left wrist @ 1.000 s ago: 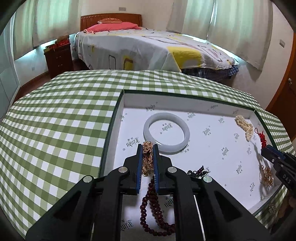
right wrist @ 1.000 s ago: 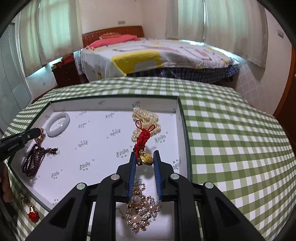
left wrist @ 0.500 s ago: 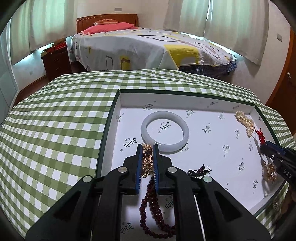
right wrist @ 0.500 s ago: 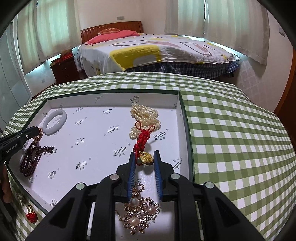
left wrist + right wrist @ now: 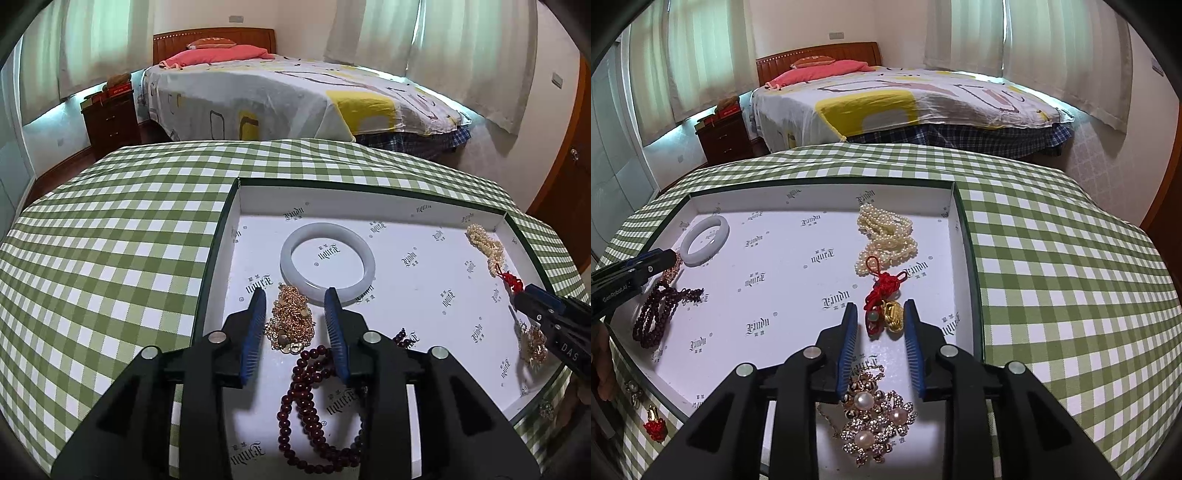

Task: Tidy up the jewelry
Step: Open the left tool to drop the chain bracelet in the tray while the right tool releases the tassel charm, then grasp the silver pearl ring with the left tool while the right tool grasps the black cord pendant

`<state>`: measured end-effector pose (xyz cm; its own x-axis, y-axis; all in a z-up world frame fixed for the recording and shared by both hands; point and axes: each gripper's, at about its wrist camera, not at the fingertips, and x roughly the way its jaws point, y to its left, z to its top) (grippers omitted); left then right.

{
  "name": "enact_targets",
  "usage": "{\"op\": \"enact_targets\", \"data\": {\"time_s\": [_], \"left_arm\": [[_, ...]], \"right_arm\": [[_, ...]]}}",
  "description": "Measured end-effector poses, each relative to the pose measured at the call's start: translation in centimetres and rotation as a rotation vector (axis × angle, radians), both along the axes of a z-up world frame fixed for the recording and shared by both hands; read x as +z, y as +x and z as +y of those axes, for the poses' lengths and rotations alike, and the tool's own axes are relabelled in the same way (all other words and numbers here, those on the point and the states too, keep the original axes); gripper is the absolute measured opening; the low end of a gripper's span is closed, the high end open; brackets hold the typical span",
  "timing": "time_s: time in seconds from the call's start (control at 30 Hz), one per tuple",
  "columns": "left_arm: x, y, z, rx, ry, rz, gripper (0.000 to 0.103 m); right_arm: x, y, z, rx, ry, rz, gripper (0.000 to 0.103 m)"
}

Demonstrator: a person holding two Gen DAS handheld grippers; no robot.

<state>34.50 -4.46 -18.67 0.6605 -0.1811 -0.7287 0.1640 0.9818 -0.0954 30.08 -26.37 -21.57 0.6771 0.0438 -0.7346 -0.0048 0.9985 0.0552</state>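
A shallow white-lined box (image 5: 236, 229) (image 5: 956, 221) lies on the green checked cloth. In the left wrist view my left gripper (image 5: 295, 295) has its jaws opening; a gold chain (image 5: 290, 321) lies on the box floor between them, free of the pads. A white bangle (image 5: 327, 264) sits just beyond, and dark red beads (image 5: 310, 398) lie below. In the right wrist view my right gripper (image 5: 877, 308) also has its jaws opening around a red-knot gold charm (image 5: 886, 306), which rests on the floor untouched. Pearls (image 5: 886, 236) lie behind it, a pearl brooch (image 5: 875, 424) under the gripper.
The box's raised green-edged walls surround the jewelry. A small red charm (image 5: 654, 424) and a metal piece (image 5: 632, 391) lie on the cloth outside the box's near-left edge. Checked cloth (image 5: 1071, 295) spreads to both sides. A bed (image 5: 280, 96) stands behind the table.
Both grippers went from shut on their pieces to spread apart. The gold chain and the red-knot charm now lie released on the box floor. Neither hand has shifted.
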Motion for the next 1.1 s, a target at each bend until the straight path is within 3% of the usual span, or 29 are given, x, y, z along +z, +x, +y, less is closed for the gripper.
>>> {"op": "enact_targets", "data": {"time_s": [0.07, 0.47, 1.1], "left_arm": [[0.2, -0.2, 0.0, -0.006, 0.002, -0.009, 0.043], [1.0, -1.4, -0.8, -0.032, 0.018, -0.030, 0.058], [7.9, -7.8, 0.2, -0.013, -0.018, -0.183, 0.061]], "right_arm": [[0.0, -0.1, 0.0, 0.005, 0.001, -0.004, 0.035], [0.8, -1.1, 0.4, 0.024, 0.018, -0.029, 0.044], [7.5, -6.5, 0.8, 0.008, 0.043, -0.201, 0.049]]}}
